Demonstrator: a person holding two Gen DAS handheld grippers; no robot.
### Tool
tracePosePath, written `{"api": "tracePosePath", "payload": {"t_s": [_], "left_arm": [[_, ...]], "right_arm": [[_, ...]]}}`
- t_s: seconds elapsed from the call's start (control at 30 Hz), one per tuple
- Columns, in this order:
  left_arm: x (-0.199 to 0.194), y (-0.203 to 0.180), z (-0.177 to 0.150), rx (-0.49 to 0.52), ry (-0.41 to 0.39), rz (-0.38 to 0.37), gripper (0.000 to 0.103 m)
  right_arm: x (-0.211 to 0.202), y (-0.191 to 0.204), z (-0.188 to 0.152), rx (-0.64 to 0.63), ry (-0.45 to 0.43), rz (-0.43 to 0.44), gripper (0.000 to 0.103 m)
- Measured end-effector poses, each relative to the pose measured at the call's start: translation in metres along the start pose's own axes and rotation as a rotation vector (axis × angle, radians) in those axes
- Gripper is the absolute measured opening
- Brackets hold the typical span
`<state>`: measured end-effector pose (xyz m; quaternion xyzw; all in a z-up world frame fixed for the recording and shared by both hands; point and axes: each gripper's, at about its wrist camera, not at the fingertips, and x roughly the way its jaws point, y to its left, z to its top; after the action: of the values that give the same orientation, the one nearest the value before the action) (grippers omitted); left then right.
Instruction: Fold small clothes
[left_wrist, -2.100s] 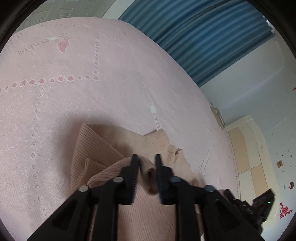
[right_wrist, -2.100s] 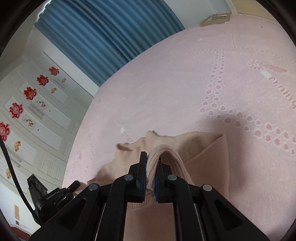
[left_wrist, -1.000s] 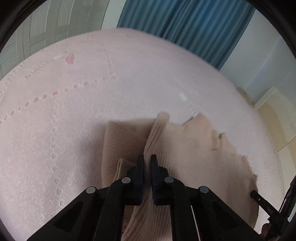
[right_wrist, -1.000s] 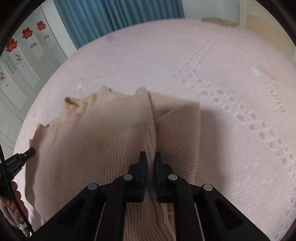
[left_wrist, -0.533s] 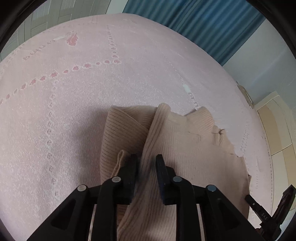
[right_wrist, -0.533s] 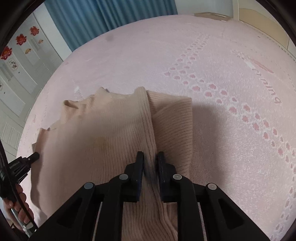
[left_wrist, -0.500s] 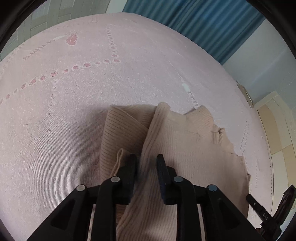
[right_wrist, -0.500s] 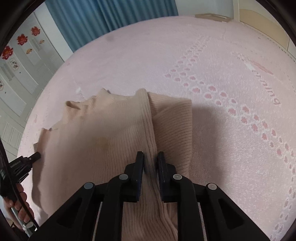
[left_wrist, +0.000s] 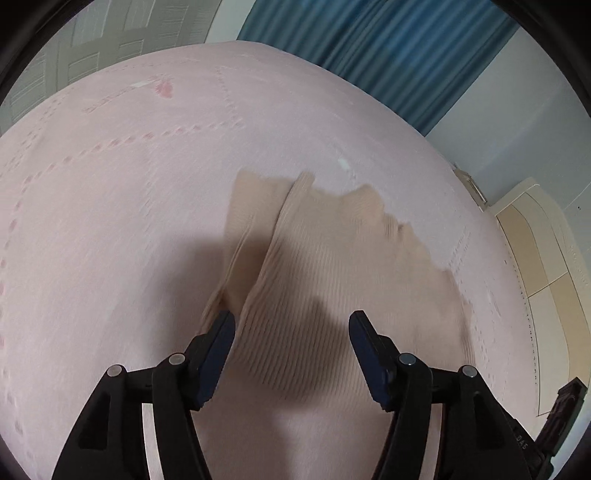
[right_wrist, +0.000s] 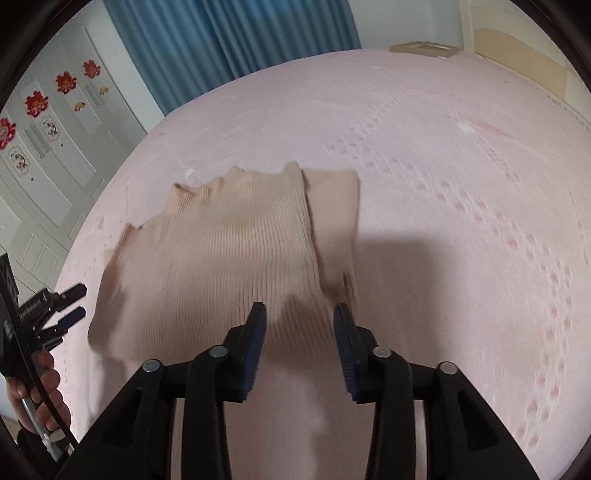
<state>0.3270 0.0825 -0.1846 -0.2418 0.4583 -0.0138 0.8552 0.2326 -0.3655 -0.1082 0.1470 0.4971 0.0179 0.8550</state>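
Hand (right_wrist: 35, 384) gripping left tool (right_wrist: 70, 306) shows only from right wrist.

Left gripper (left_wrist: 291, 325) pitched steeply down, jaws opening, nothing pinched between the pads. Right gripper (right_wrist: 300, 317) same pose, jaws opening, narrower gap, also empty. Left hand (right_wrist: 44, 391) gripped its handle at the near left edge.

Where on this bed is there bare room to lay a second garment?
Bare bedspread runs wide on the sweater's folded-sleeve side, out to the dotted pattern, and beyond the collar toward the curtain. The other side is crowded: the left gripper sits by the sweater's edge.
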Motion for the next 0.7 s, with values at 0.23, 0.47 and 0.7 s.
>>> {"api": "tracePosePath", "payload": {"t_s": [0.23, 0.47, 0.7], "left_arm": [[-0.017, 0.020, -0.048, -0.015, 0.046, -0.025, 0.062], [0.008, 0.032, -0.047, -0.016, 0.108, -0.069, 0.062], [0.033, 0.043, -0.035, -0.140, 0.098, -0.163, 0.061]], "right_arm": [[0.007, 0.009, -0.027, -0.026, 0.047, 0.020, 0.041], [0.031, 0.002, -0.025, 0.038, 0.116, 0.074, 0.041], [0.049, -0.011, -0.024, 0.140, 0.146, 0.113, 0.044]]}}
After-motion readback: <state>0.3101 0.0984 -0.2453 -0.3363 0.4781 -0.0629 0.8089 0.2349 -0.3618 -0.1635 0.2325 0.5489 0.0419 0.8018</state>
